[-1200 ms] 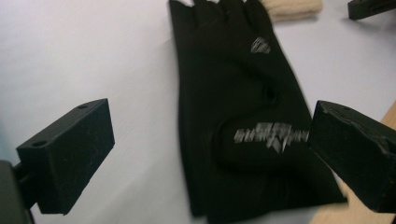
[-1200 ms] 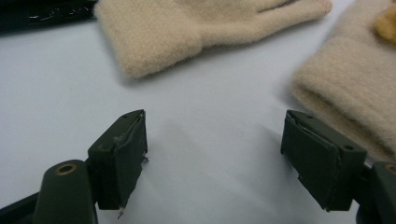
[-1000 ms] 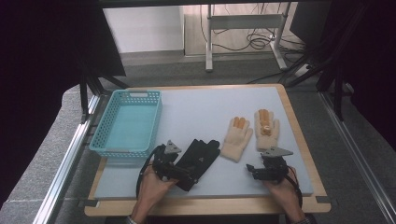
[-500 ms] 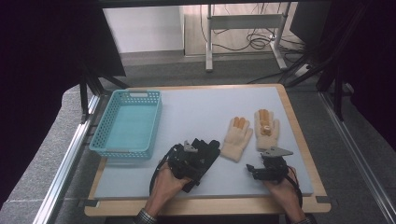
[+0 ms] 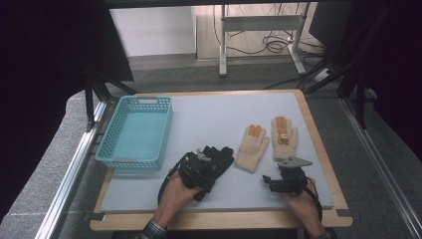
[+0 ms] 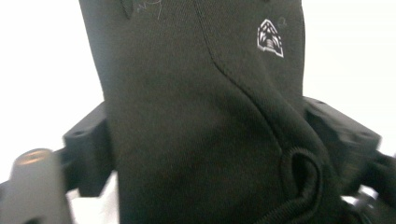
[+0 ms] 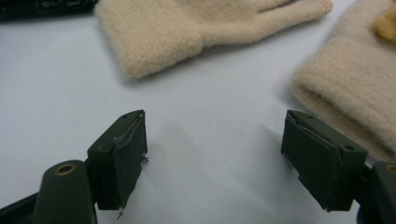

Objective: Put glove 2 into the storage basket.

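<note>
The left gripper (image 5: 206,167) has just been closing its fingers around the black glove (image 6: 196,116), which lies between them at the near left of the surface (image 5: 209,119), but the pads seem not yet pressing, so it may catch only a thin fold and the glove could slip out when lifted. The glove is dark, soft fabric with a small white logo and a ribbed cuff. Right of it, the right gripper (image 7: 215,154) rests with fingers wide and empty, near two beige gloves (image 5: 252,148); the blue basket (image 5: 135,130) stands farther left.

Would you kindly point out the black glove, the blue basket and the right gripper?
black glove (image 6: 196,121), left gripper view, on its back.
blue basket (image 5: 115,158), high view, on its near rim.
right gripper (image 7: 215,154), right gripper view, midway between its fingertips.
</note>
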